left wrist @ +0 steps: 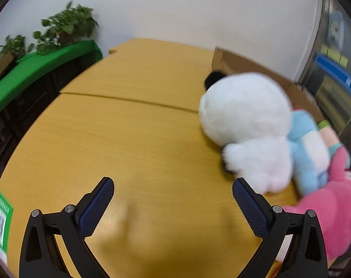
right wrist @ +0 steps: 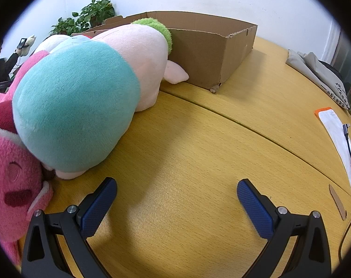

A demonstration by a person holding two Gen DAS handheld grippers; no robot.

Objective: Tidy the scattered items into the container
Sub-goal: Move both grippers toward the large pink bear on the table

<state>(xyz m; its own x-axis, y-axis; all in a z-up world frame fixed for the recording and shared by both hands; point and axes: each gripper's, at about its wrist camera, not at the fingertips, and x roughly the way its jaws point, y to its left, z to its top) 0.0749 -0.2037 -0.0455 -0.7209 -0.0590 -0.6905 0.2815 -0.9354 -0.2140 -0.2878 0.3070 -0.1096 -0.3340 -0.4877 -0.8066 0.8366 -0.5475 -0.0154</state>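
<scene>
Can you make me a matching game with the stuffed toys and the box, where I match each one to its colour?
Things:
1. fluffy panda toy
2. cardboard box
3. big plush in front of the box
4. plush at the left edge

Colours:
A. brown
B. bright pink
C. white with a black ear
D. teal and pale pink with a green tuft

Right pairs: 1-C, 2-A, 3-D, 4-B

All of them sit on the yellow wooden table. Both sets of tongs are open and hold nothing.
</scene>
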